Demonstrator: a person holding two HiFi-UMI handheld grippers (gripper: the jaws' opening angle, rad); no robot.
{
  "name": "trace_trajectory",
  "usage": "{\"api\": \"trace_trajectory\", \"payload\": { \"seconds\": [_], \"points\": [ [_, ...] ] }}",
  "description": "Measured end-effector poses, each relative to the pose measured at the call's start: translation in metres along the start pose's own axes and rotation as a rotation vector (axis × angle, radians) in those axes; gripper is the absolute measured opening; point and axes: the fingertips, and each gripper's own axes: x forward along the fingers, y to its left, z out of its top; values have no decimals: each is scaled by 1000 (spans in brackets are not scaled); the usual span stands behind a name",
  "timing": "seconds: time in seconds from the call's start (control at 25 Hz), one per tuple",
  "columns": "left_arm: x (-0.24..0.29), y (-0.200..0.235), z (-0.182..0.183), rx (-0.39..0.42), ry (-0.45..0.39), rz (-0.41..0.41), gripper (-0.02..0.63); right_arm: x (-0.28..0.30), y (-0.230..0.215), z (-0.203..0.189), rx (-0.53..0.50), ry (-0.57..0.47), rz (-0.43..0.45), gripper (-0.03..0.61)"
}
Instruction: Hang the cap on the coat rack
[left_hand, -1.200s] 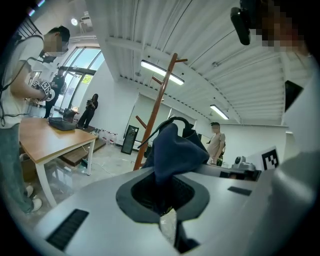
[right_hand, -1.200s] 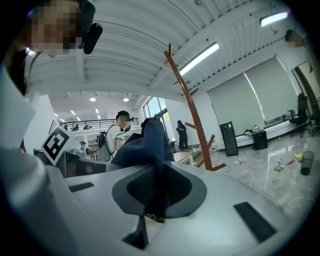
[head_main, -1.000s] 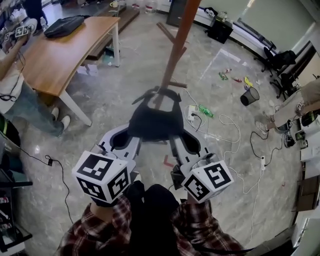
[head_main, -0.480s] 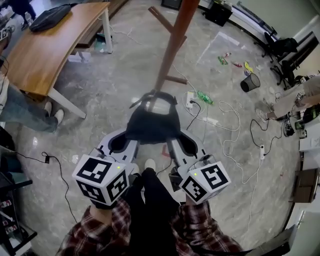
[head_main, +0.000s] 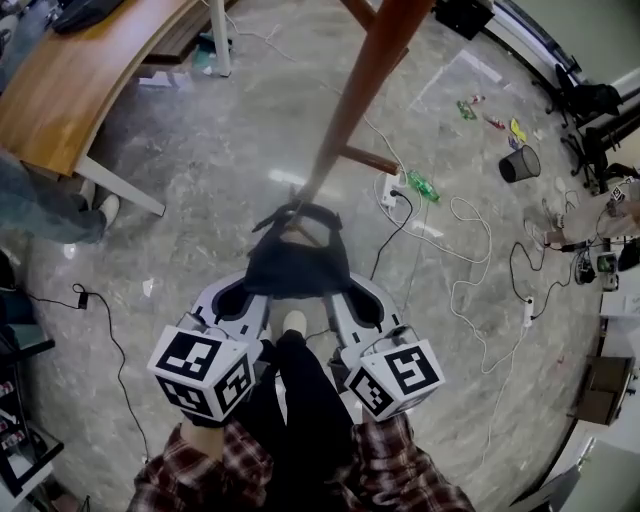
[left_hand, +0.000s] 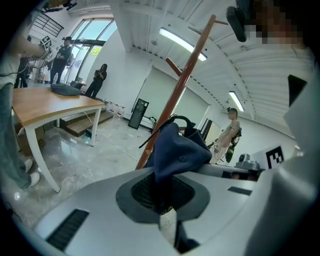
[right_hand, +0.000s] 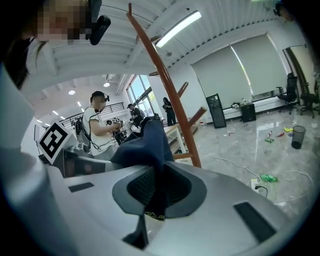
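A dark navy cap (head_main: 297, 266) hangs stretched between both grippers in the head view, its back strap pointing at the coat rack. My left gripper (head_main: 258, 293) is shut on the cap's left edge and my right gripper (head_main: 337, 293) is shut on its right edge. The brown wooden coat rack (head_main: 358, 95) rises just beyond the cap. In the left gripper view the cap (left_hand: 177, 150) bunches up out of the left gripper (left_hand: 162, 192), with the coat rack (left_hand: 181, 87) behind. The right gripper view shows the cap (right_hand: 147, 142) pinched in the right gripper (right_hand: 156, 192), the coat rack (right_hand: 167, 90) leaning past it.
A wooden table (head_main: 70, 90) stands at the upper left with a person's legs (head_main: 45, 205) beside it. Cables and a power strip (head_main: 390, 190) lie on the marble floor right of the rack's foot (head_main: 368, 158). A black bin (head_main: 521, 163) sits far right. Other people (right_hand: 100, 125) stand around.
Both grippers have carried the cap forward toward the coat rack, whose pole now looms closer and larger. The grip on the cap is unchanged.
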Motion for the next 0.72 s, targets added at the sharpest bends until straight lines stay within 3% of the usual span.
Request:
{"api": "trace_trajectory", "payload": {
  "seconds": [0.36, 0.72],
  "points": [
    [58, 47, -34, -36, 34, 25, 21, 50, -44, -47, 26, 31, -36, 26],
    [95, 74, -56, -37, 75, 27, 21, 80, -70, -76, -9, 63, -69, 26]
  ]
}}
